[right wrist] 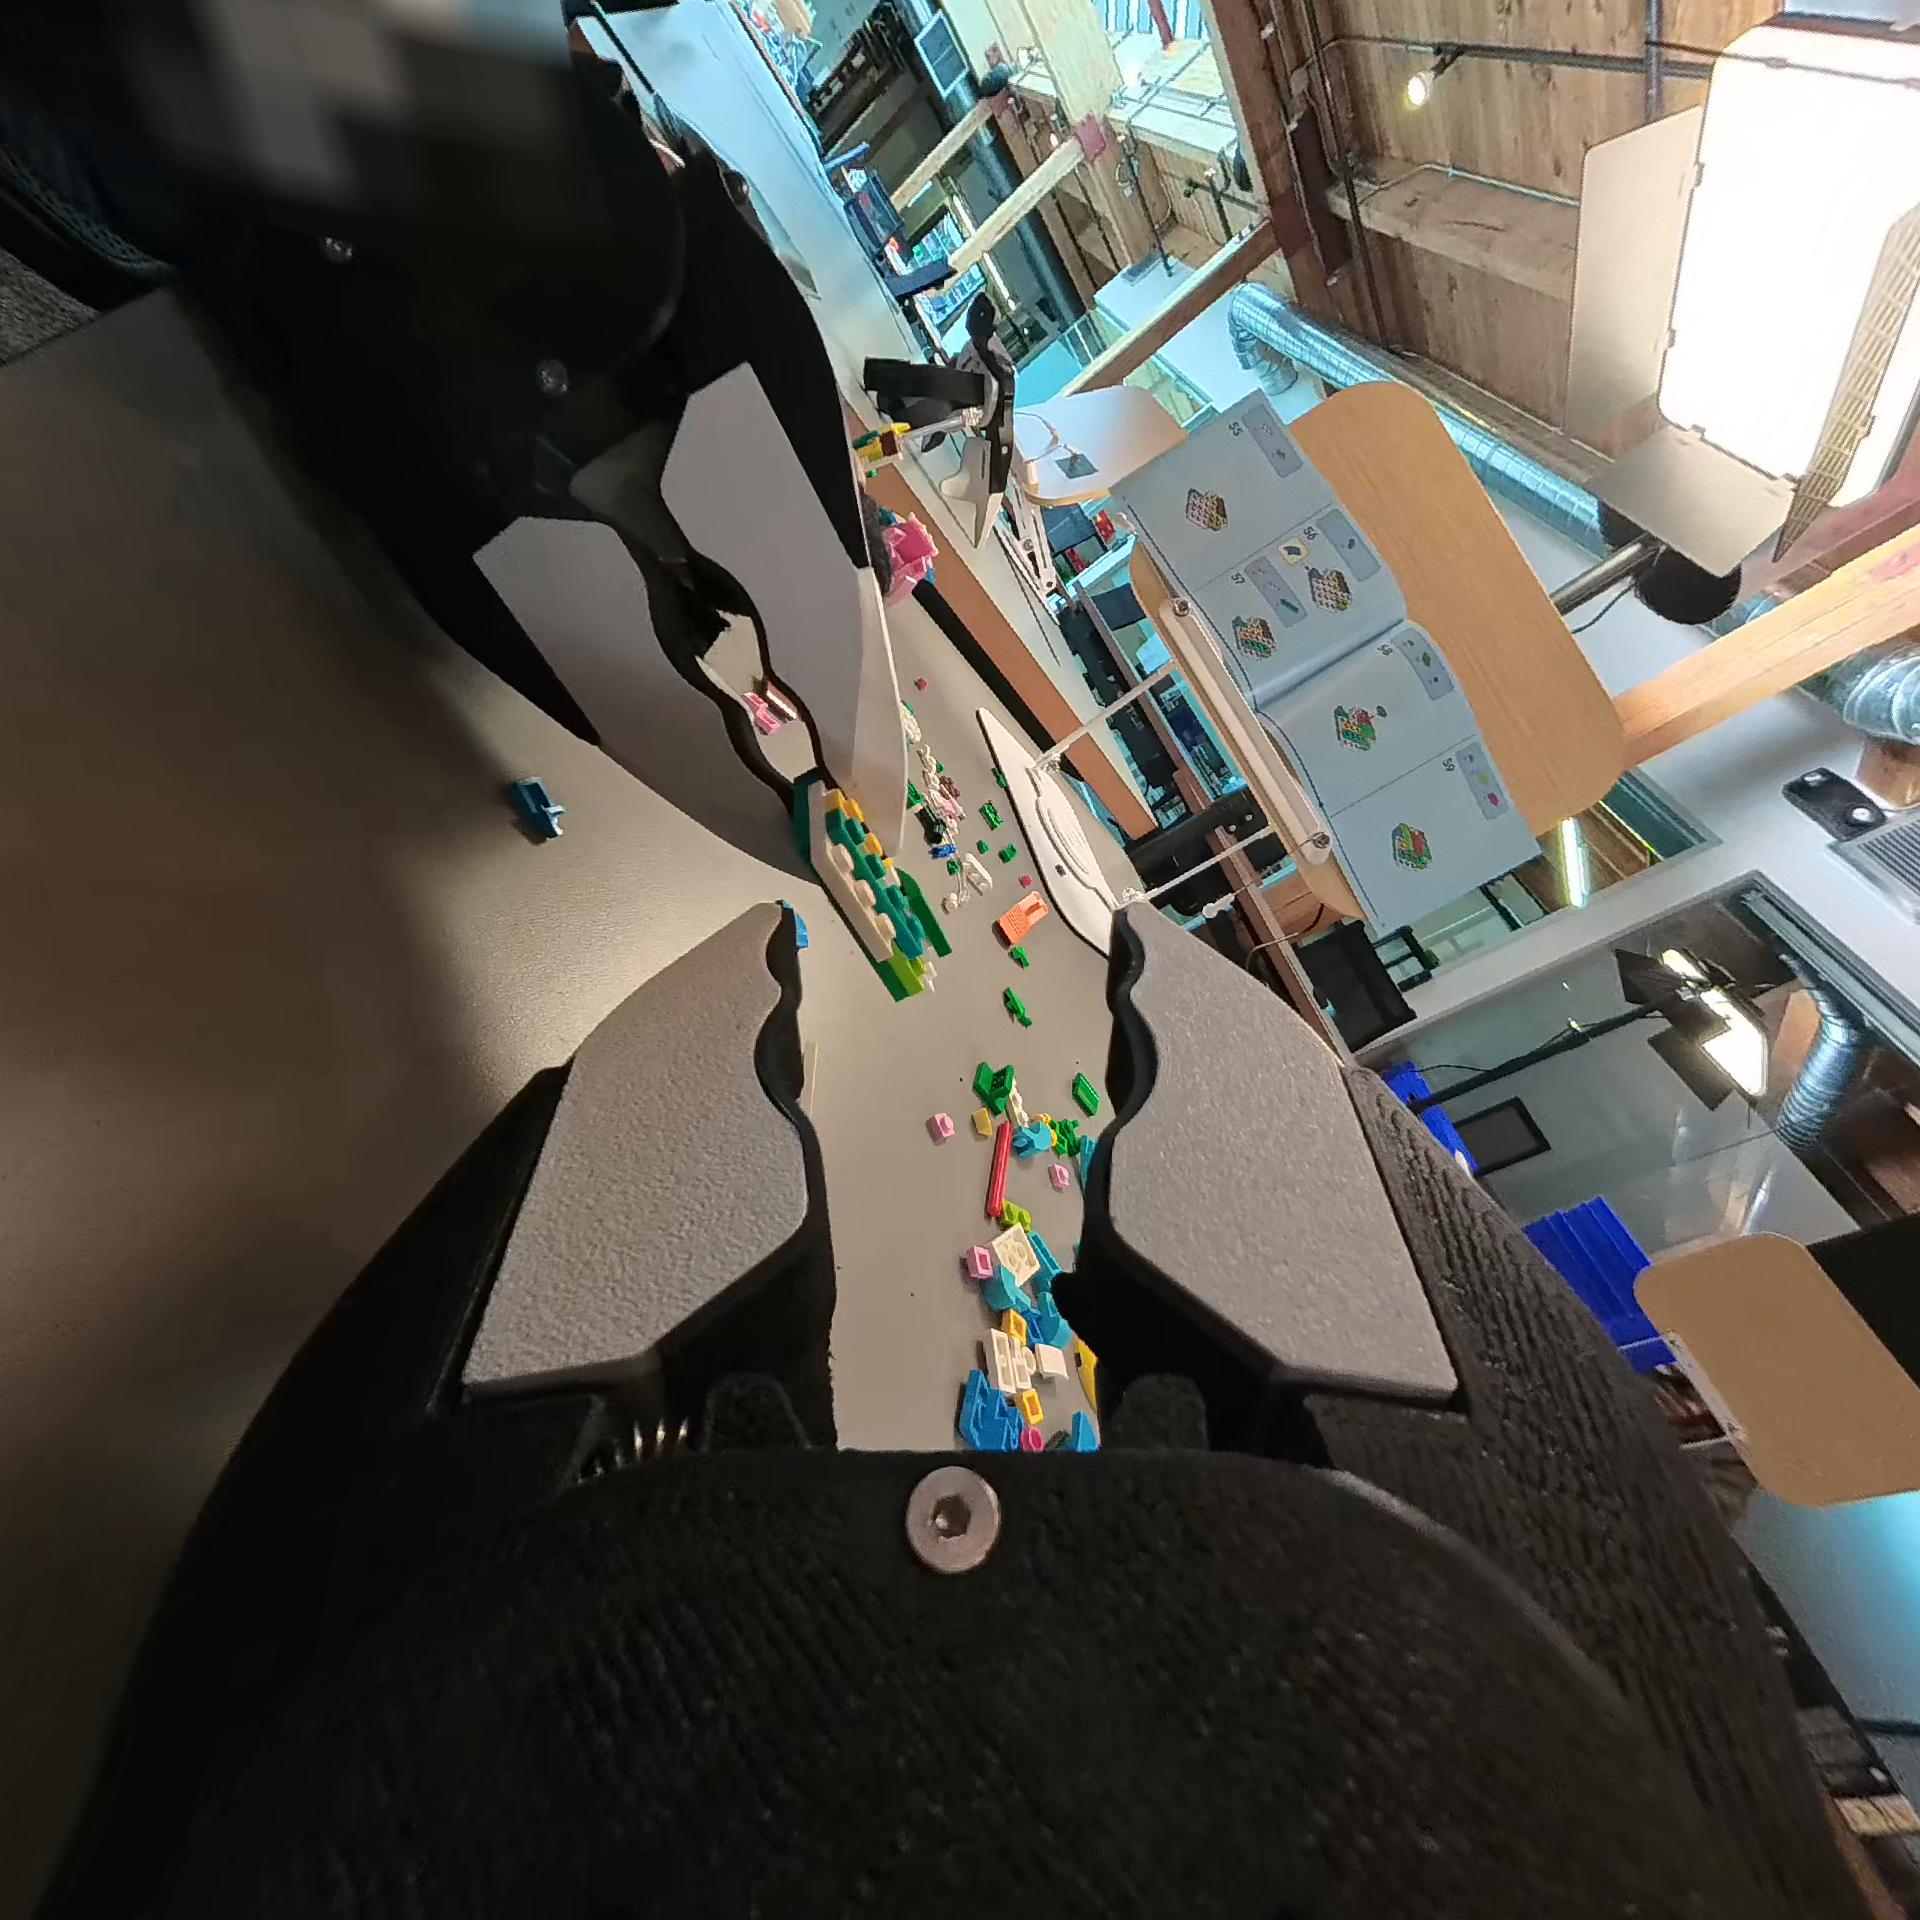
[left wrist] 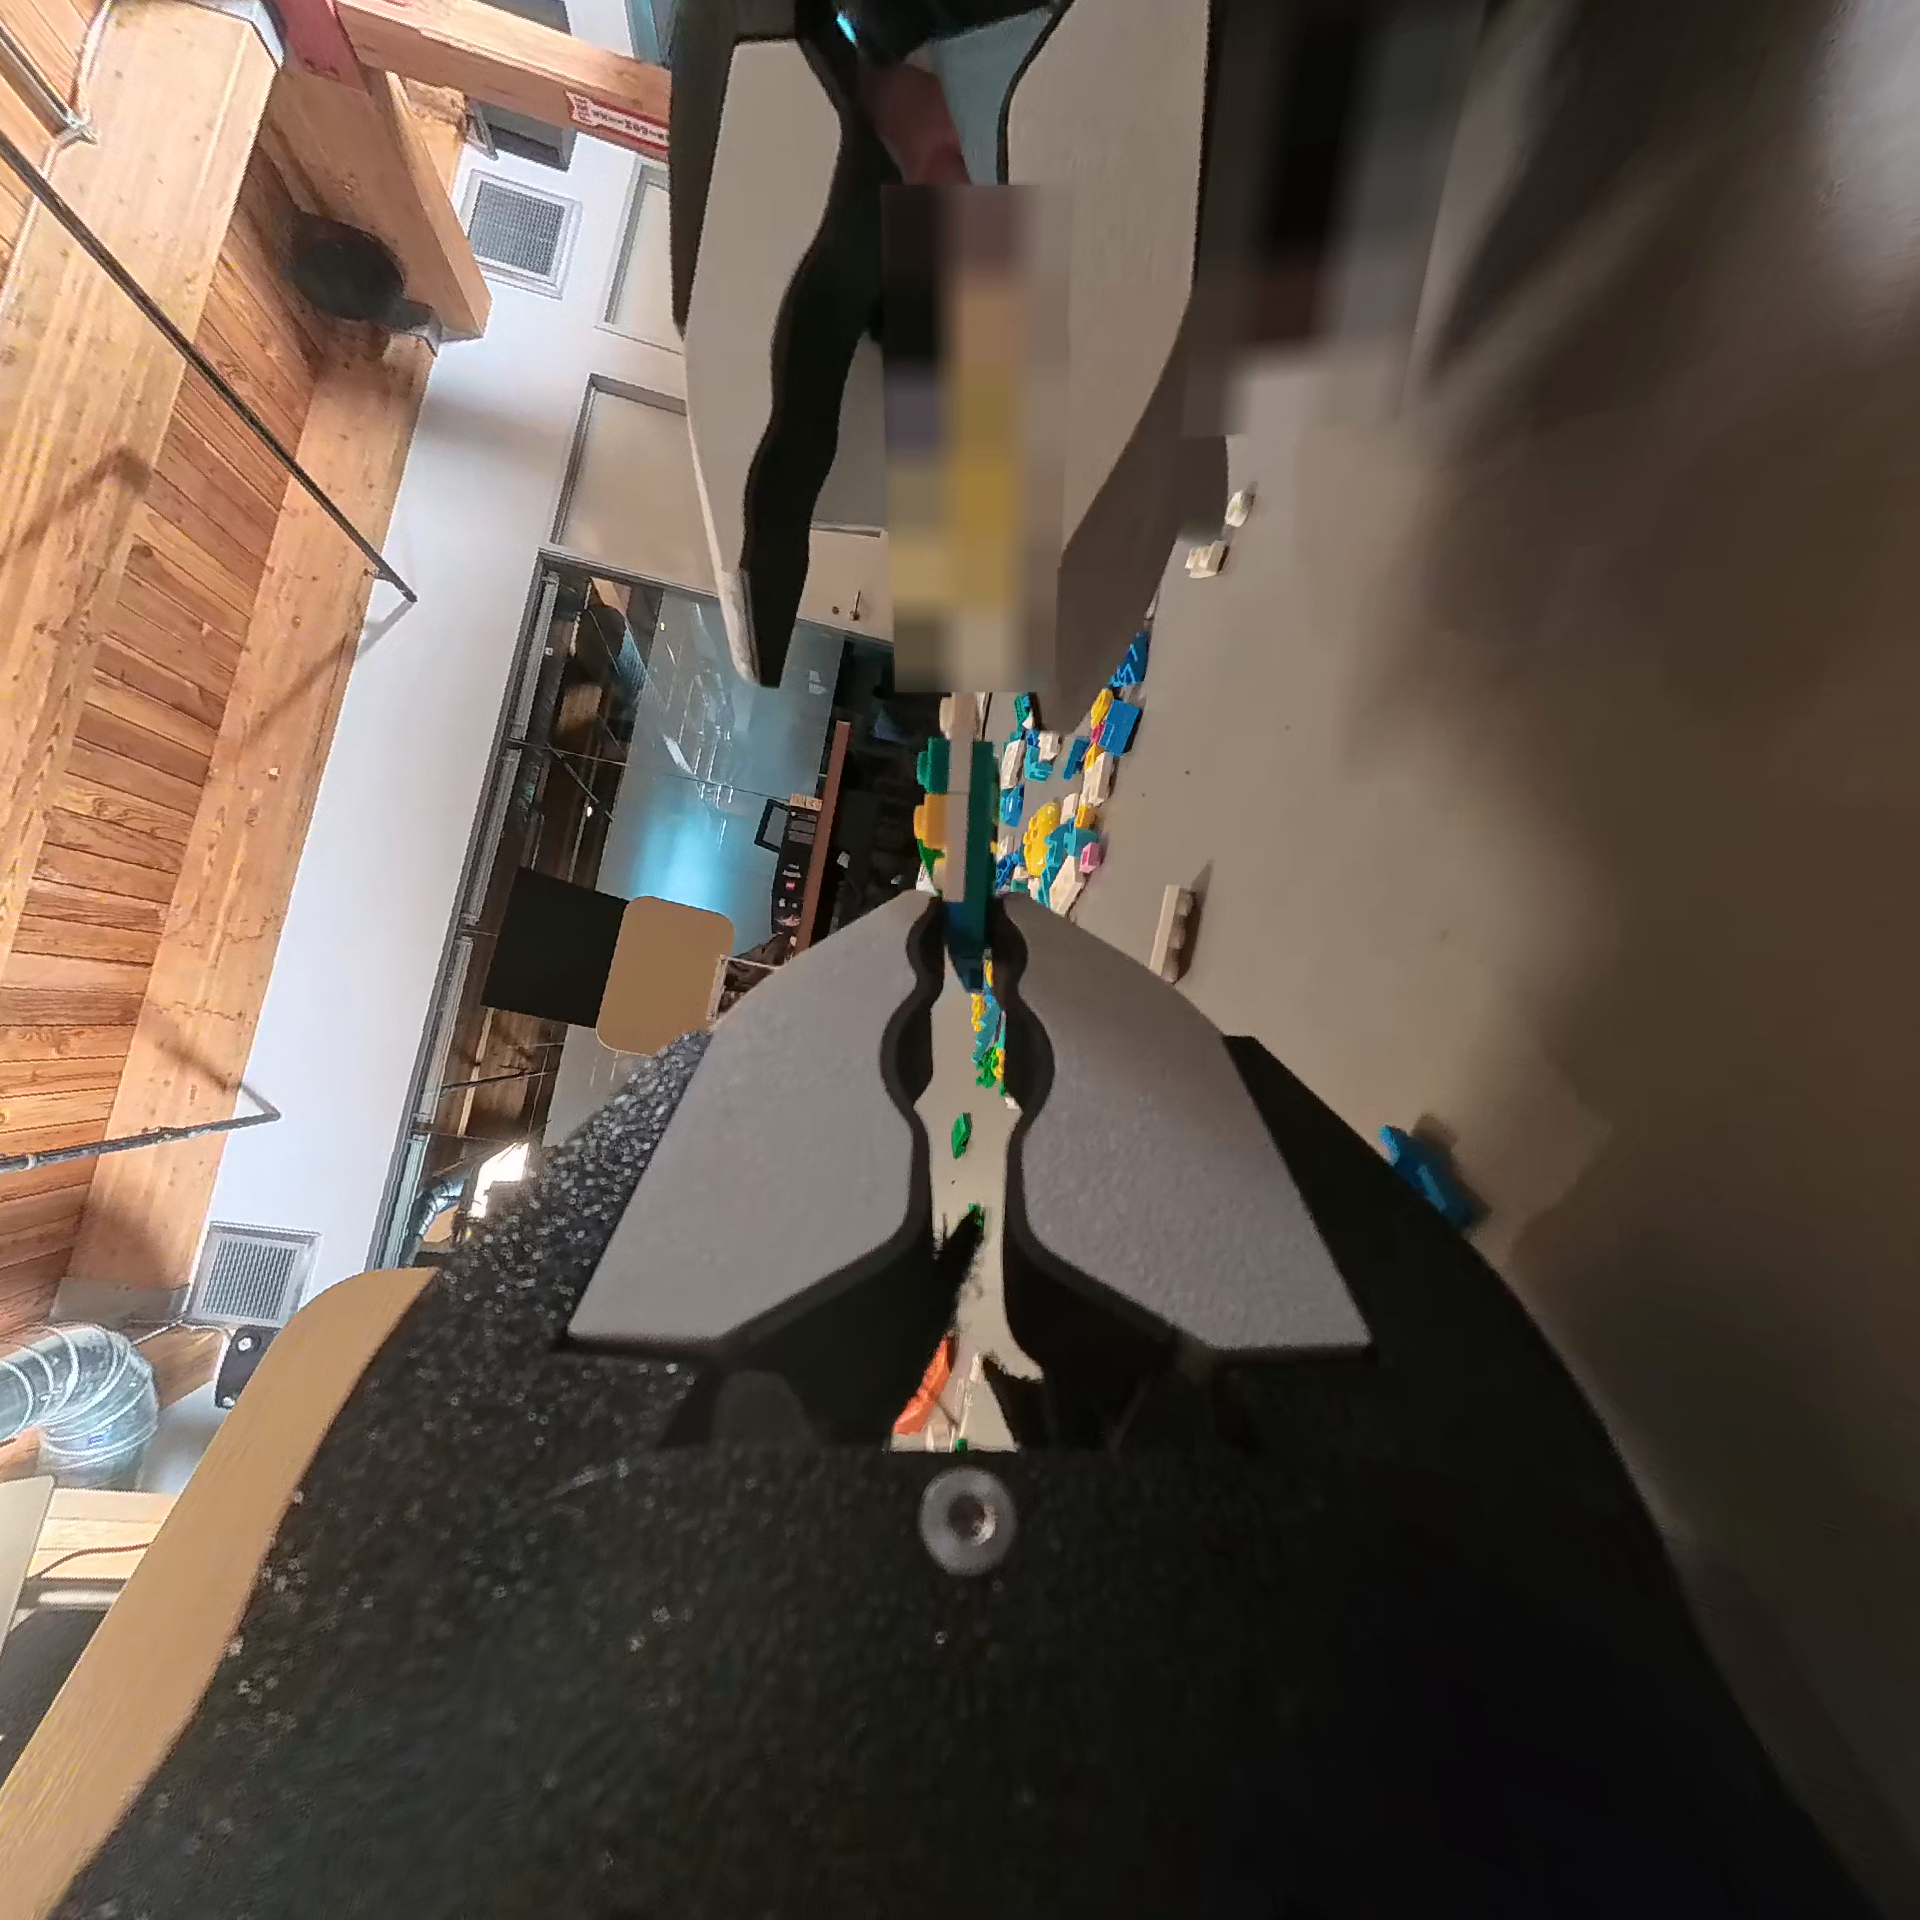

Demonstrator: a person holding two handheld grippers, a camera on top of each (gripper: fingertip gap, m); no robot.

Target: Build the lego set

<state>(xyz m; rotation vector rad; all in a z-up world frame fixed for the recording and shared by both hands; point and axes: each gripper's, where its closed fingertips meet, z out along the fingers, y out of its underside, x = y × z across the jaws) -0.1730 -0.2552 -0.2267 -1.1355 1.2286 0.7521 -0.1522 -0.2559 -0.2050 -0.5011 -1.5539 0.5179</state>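
My left gripper [left wrist: 968, 914] is shut on the edge of a flat lego build [left wrist: 961, 821] of green, white, yellow and teal bricks, held tilted just above the grey table [left wrist: 1351, 727]. In the right wrist view the same build [right wrist: 878, 894] sticks out of the left gripper [right wrist: 831, 790] at upper left. My right gripper [right wrist: 951, 920] is open and empty, a short way from the build's free end. It also shows in the left wrist view [left wrist: 920, 665], facing my left gripper with its jaws apart.
Loose bricks lie in a heap [right wrist: 1018, 1299] between the right fingers and beyond the build [left wrist: 1070, 810]. A lone blue brick [right wrist: 537, 807], an orange separator [right wrist: 1021, 916], a red bar [right wrist: 997, 1169] and a pink build [right wrist: 906, 551] lie around. An open instruction booklet [right wrist: 1340, 665] stands at the table's far side. Only a small space, under 4 cm, lies between the two pairs of fingers.
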